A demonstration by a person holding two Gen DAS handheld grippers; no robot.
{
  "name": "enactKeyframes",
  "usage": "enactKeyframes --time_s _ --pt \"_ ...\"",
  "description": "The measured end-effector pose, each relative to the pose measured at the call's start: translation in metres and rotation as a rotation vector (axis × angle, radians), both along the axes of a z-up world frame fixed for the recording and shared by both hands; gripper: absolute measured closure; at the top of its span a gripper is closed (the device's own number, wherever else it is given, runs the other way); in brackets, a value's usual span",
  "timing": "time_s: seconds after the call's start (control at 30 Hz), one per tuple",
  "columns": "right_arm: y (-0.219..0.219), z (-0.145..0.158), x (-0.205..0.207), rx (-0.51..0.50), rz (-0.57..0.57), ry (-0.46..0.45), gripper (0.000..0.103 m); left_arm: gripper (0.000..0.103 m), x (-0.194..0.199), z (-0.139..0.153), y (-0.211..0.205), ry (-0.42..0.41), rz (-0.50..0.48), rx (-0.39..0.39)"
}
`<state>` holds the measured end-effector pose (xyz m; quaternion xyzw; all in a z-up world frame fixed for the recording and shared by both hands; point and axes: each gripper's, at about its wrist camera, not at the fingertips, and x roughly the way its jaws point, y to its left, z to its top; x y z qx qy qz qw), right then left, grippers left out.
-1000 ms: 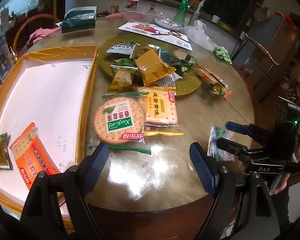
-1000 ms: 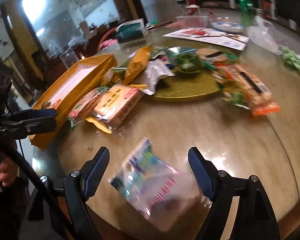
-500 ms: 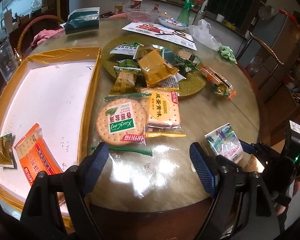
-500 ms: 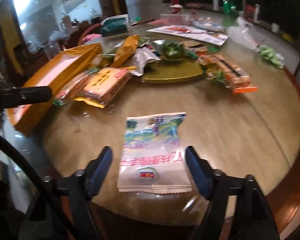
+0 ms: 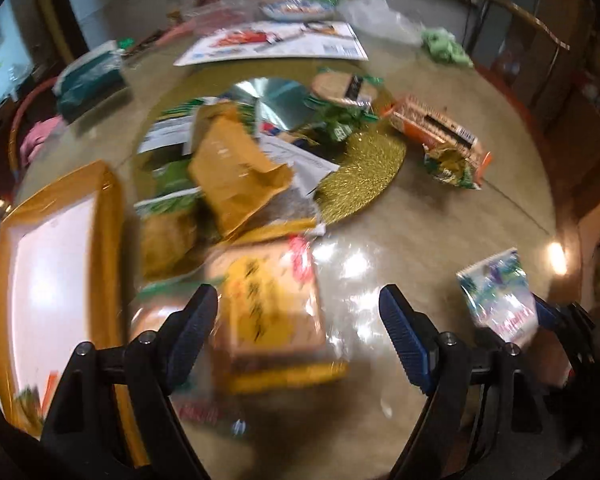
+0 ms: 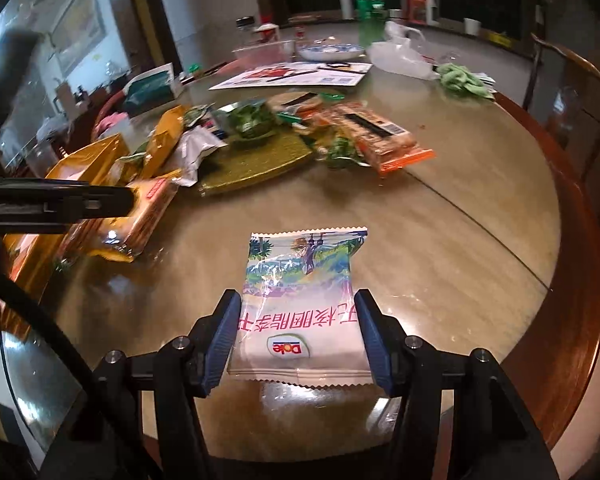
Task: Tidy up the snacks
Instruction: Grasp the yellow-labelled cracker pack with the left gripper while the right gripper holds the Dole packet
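Observation:
My right gripper (image 6: pixel 298 328) has closed its jaws against both sides of a white Dole snack packet (image 6: pixel 300 300) with a colourful landscape print, near the table's front edge. The packet also shows in the left wrist view (image 5: pixel 498 296), at the right. My left gripper (image 5: pixel 300 328) is open and empty, low over a yellow cracker packet (image 5: pixel 272 304) beside the gold-rimmed white tray (image 5: pixel 52 264). A heap of snack packets (image 5: pixel 236 168) lies on and around a gold round mat (image 5: pixel 360 172).
An orange biscuit pack (image 6: pixel 376 136) lies right of the mat. A leaflet (image 6: pixel 296 74), a plastic bag (image 6: pixel 400 54), a green cloth (image 6: pixel 460 80), a bowl and bottles stand at the back. A chair (image 6: pixel 572 92) is at the table's right.
My right gripper has narrowed onto the Dole packet. My left gripper has moved forward and right, over the yellow cracker packet; its view is blurred by motion.

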<state>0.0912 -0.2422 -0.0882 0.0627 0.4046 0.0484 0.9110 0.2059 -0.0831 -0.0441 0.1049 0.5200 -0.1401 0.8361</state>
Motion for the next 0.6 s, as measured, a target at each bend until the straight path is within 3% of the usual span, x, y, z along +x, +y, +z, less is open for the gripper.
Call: enactKeyframes --time_s 0.17,0.23,0.3,0.37,0.57,0.6 --pt "-0.006 0.001 -0.001 0.037 -0.002 -0.002 0.045 0.023 0.023 -0.014 -0.001 0.035 0.040 0.071" --pt "-0.008 0.001 -0.001 0.052 -0.004 -0.003 0.045 0.029 0.017 -0.011 0.001 0.038 0.027 0.062" --pt "-0.010 0.001 -0.002 0.065 -0.008 -0.004 0.045 0.043 0.005 -0.007 0.000 0.035 0.015 0.037" --pt "-0.013 0.001 -0.001 0.073 -0.022 -0.003 0.045 0.048 -0.009 -0.005 -0.006 0.036 -0.005 0.013" --pt "-0.017 0.002 -0.002 0.101 -0.033 -0.003 0.045 0.049 -0.022 0.000 -0.020 -0.010 -0.033 0.020" --pt "-0.017 0.002 -0.002 0.097 -0.033 -0.003 0.045 0.041 -0.017 0.003 -0.016 -0.039 -0.008 0.046"
